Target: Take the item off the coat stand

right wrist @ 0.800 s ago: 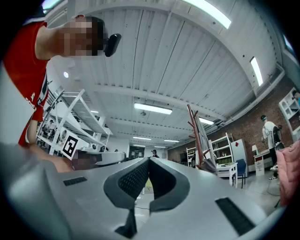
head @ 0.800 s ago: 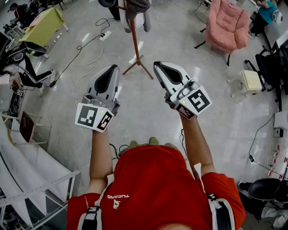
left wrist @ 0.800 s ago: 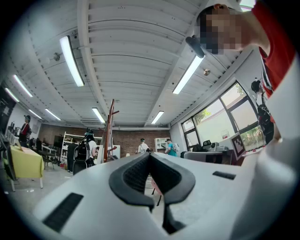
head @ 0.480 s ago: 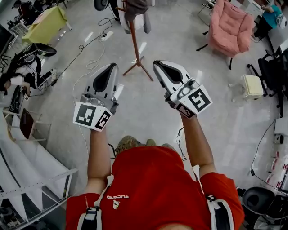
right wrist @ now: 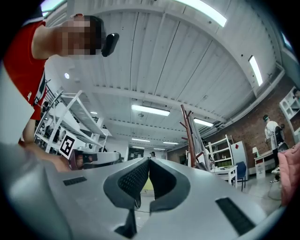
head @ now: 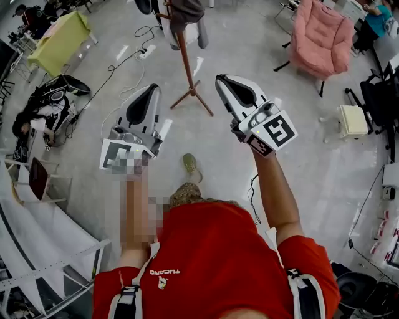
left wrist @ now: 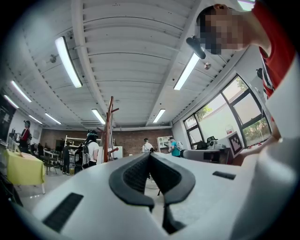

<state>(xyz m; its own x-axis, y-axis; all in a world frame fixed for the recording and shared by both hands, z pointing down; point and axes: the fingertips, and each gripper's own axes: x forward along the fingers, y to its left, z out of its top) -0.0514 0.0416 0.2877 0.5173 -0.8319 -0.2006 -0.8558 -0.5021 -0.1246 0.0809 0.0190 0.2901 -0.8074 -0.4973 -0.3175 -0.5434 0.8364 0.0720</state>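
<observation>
Our left gripper and right gripper are pinched closed, holding nothing. Ahead, the brown wooden coat stand holds grey cloth; a pink soft chair sits nearby.

the coat stand is reddish wood, the item on it grey cloth, the floor smooth and glossy.

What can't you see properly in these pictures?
Head view: top edge cuts off the brown wooden coat stand's top and most of the grey hanging garment.
Left gripper view: the left gripper's white body hides the stand's base.
Right gripper view: garment too small to identify.
</observation>
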